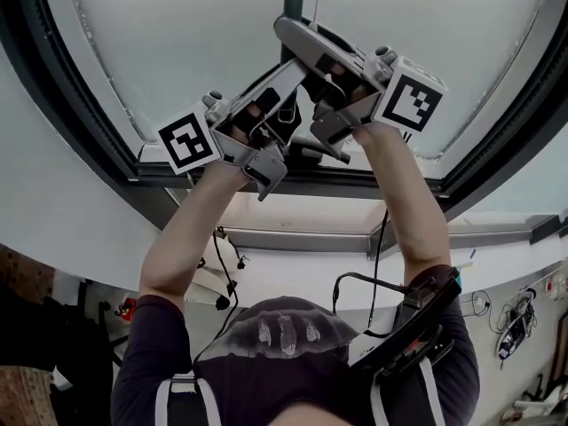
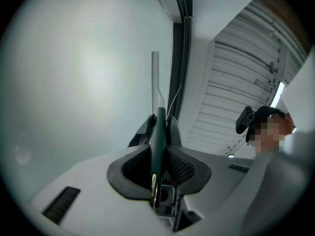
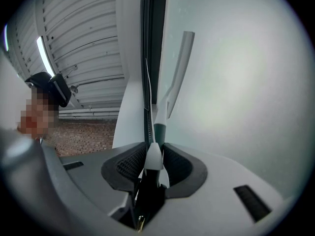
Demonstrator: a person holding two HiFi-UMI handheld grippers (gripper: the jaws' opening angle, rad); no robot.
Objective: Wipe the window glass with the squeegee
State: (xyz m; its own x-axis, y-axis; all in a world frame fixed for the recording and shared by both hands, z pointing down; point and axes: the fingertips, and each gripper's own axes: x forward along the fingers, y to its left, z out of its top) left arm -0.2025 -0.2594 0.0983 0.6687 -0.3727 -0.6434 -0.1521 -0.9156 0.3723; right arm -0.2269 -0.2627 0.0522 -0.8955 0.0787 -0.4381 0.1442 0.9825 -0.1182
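- Looking at the biggest thing first: the window glass [image 1: 222, 43] fills the top of the head view, pale and frosted-looking, and it's the whole backdrop in both gripper views too.
- Dark window frame [image 1: 80, 140] curves round the glass, with a white sill ledge [image 1: 302, 216] just under it.
- Both of the person's forearms are raised toward the pane, left one [image 1: 191, 229] and right one [image 1: 404, 202], a cable trailing off the right.
- Left gripper [image 1: 288, 82] angles up from the lower left. In its own view the jaws are clamped tight on the dark green handle of the squeegee [image 2: 158, 136], no gap showing.
- Right gripper [image 1: 297, 38] comes in from the right and sits just above the left one. Its jaws are closed on the white part of the same handle, with a teal band just past the pads [image 3: 173, 163].
- The squeegee's pale shaft pokes up past both grippers, right in front of the glass and just beside the frame's dark vertical strip. Can't tell if the blade end is actually touching the pane.
- Only "writing" I can see is the black-and-white square marker on each cube, left [image 1: 189, 140] and right [image 1: 410, 98]. Just patterns, no readable text.
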